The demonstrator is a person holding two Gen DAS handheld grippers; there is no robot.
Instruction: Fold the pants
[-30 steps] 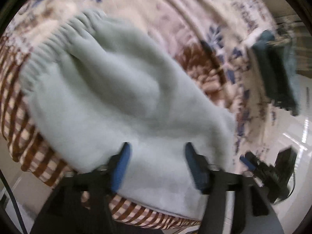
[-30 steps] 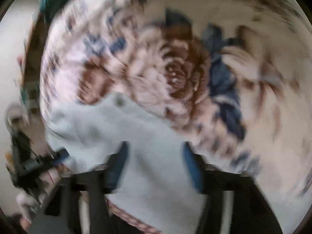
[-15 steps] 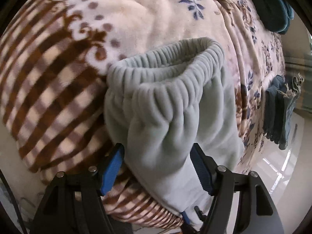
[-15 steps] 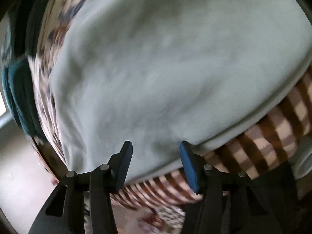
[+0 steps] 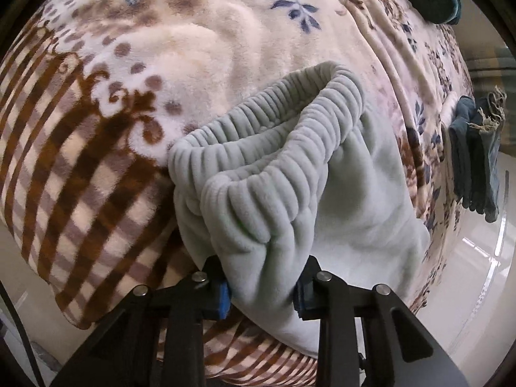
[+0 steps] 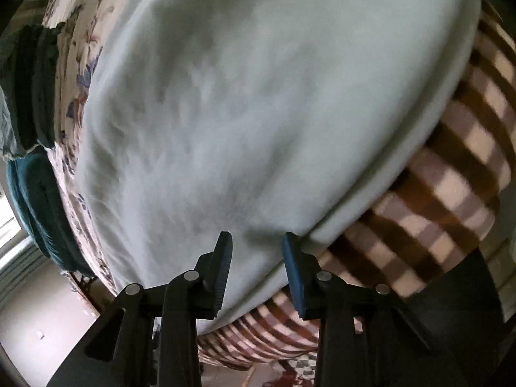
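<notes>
Pale grey-green fleece pants (image 5: 354, 193) lie on a patterned blanket near the bed's edge. In the left wrist view their ribbed elastic waistband (image 5: 277, 135) is bunched and raised. My left gripper (image 5: 262, 285) is shut on a thick fold of the waistband end. In the right wrist view the pants (image 6: 258, 96) fill most of the frame. My right gripper (image 6: 256, 258) is open, its fingers straddling the pants' lower edge without pinching it.
The blanket (image 5: 96, 161) is floral cream in the middle and brown checked at its edge (image 6: 451, 177). Dark teal folded clothes (image 5: 474, 161) lie at the bed's far side, also in the right wrist view (image 6: 35, 80). Floor shows beyond the bed edge.
My left gripper has closed on the waistband fold, which is now bunched between the fingers. My right gripper has narrowed a little at the pants' edge but stays open.
</notes>
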